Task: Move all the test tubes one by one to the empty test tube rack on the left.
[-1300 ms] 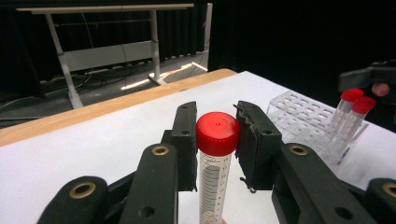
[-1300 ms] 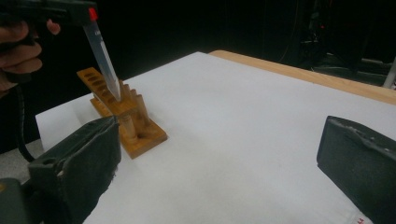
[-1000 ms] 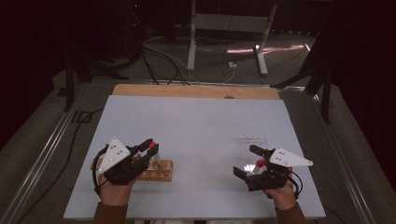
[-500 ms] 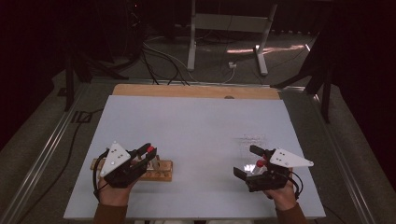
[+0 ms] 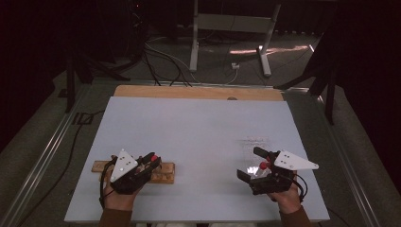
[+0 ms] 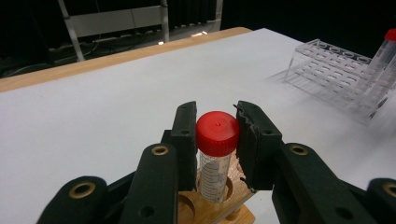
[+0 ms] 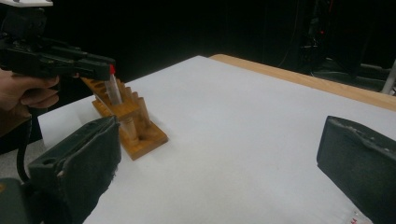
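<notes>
high view: left gripper (image 5: 152, 161) sits at the lower left of the frame over a wooden rack (image 5: 163, 173) on the pale blue table (image 5: 198, 127). there's a red dot of a cap at its tip, but how the grip looks is too small to tell from up here. right gripper (image 5: 250, 164) is at the lower right, jaws spread, just below a clear plastic rack (image 5: 253, 142) that's barely visible against the table. cables and a metal stand leg fill the dark floor at the top.

left gripper view: this is where you get the detail. the two black jaws pinch the red-capped tube (image 6: 216, 149) just under its cap, dead centre of the frame, and the tube's lower end stands in a hole of the wooden rack (image 6: 233, 205) at the bottom edge. the clear rack (image 6: 334, 79) is at the upper right with another red-capped tube (image 6: 383, 58) in it.

right gripper view: its own jaws stand wide apart at the bottom corners, nothing between them. upper left shows the left gripper (image 7: 100, 67) side-on, holding the tube (image 7: 112, 91) upright over the wooden rack (image 7: 133, 123).
</notes>
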The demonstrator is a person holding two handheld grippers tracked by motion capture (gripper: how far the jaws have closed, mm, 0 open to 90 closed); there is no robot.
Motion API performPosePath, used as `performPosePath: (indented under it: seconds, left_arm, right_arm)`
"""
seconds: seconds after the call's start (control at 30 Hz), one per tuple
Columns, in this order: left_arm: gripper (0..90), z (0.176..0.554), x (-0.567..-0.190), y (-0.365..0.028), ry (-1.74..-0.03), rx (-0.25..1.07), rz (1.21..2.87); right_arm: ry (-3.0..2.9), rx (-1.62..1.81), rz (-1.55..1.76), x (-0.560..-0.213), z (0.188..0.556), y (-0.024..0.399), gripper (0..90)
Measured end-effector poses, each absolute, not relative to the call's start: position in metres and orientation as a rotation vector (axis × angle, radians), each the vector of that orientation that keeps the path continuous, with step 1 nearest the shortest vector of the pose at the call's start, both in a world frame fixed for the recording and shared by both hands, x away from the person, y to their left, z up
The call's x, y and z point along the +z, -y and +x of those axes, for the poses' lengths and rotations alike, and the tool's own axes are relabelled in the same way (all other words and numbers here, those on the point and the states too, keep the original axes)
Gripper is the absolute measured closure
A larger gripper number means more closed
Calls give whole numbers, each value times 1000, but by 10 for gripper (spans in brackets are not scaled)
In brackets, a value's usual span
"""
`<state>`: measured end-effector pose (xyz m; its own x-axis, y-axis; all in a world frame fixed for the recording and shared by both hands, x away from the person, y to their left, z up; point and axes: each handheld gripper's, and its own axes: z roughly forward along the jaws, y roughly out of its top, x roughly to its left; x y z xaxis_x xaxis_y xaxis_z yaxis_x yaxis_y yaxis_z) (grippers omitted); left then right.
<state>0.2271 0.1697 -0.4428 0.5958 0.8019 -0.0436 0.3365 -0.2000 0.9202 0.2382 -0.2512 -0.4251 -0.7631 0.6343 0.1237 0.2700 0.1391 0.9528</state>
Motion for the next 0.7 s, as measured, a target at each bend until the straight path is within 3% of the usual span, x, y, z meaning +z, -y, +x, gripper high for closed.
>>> performPosePath:
  seconds: [0.5,0.7]
  left_arm:
    - [701,229,-449,-169,-937,547,1808]
    - [549,230,-447,-174,-918,484,1751]
  right_arm:
    - [-2114,1662,879,-426,238,251,0]
    - [-2113,1664,878,-425,239,252,0]
